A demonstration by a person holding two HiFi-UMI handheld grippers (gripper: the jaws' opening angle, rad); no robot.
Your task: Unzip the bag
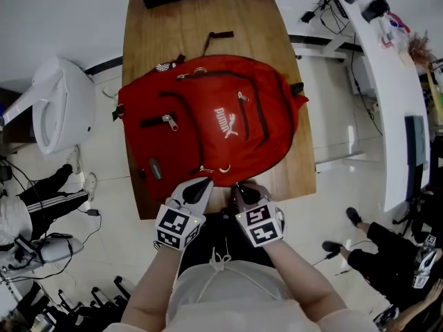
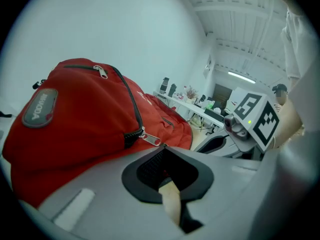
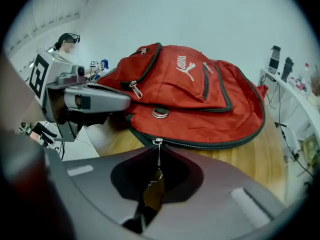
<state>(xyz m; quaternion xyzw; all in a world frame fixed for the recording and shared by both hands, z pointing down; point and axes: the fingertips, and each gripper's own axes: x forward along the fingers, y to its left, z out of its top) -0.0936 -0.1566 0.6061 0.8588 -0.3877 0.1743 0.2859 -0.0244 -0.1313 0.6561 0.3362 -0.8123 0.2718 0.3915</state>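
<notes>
The red bag (image 1: 208,116) lay flat on the counter (image 1: 201,26), its main zipper (image 3: 215,143) not yet opened. My right hand-held gripper (image 3: 157,149) was closed on the zipper pull (image 3: 158,160) at the near edge, and my left hand-held gripper (image 2: 161,151) seemed closed on the bag's edge beside it. The next move, I judged, called for drawing the pull along the zipper while the left kept the fabric firm.

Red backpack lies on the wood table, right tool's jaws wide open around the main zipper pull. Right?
Not open. The right gripper view shows the right tool shut on the zipper pull of the red backpack. The rest holds: the backpack lies on the wood table.
</notes>
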